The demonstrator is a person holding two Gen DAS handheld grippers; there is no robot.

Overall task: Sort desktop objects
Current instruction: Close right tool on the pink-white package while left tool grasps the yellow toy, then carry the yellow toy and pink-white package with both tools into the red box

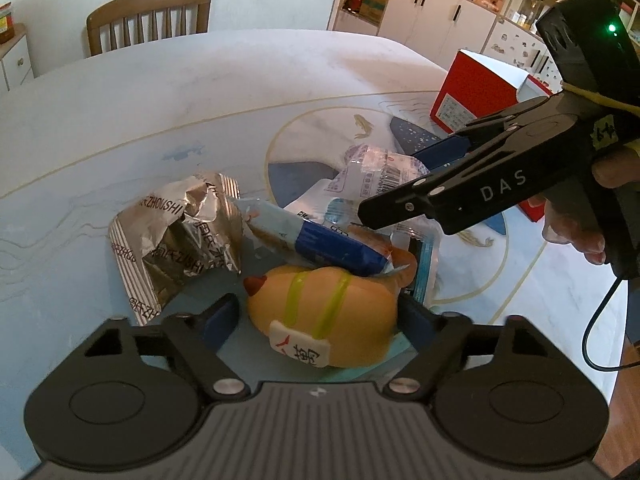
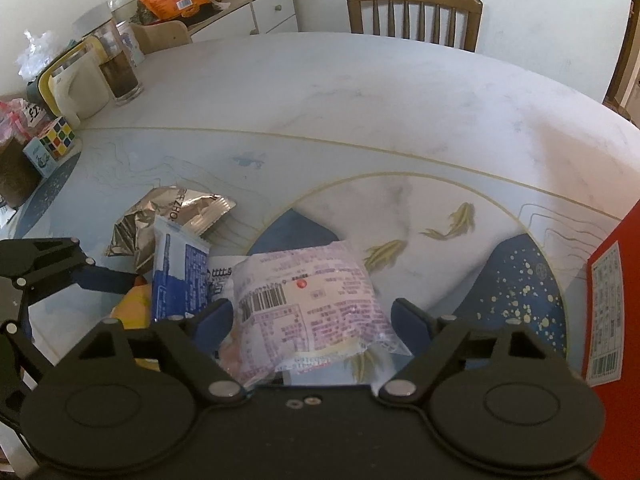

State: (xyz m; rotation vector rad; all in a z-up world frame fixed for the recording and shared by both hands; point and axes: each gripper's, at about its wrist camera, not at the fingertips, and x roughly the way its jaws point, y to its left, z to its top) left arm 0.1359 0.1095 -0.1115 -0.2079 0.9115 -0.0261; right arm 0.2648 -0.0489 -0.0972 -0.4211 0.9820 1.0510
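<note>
1. At the bottom centre of the left wrist view the left claw (image 1: 318,318) is seen spread wide, its blue pads on either side of the yellow hot-dog toy (image 1: 324,312). Whether the pads touch the toy cannot be told. The toy is best taken across its middle, below the green stripes, so that it is not squeezed out forward.

2. At the bottom centre of the right wrist view the right claw (image 2: 312,322) is likewise held wide, and the clear purple-printed packet (image 2: 312,304) lies between its fingers. No grip is seen yet. The packet looks soft and slippery, so a closing well in from its edge is judged safer.

3. Just beyond the toy, mid-frame in the left wrist view, the blue-and-white wrapper (image 1: 316,240) is seen resting on the toy's far end. It is likely to be dragged if the toy is lifted fast, so a slow, straight lift is advised.

4. Left of centre in that view the crumpled silver foil bag (image 1: 180,236) lies against the wrapper and is better left undisturbed.

5. At the right edge, farther up, the red box (image 1: 476,92) stands on the tabletop (image 1: 200,92), perhaps as the sorting bin, though that cannot be told.
</note>
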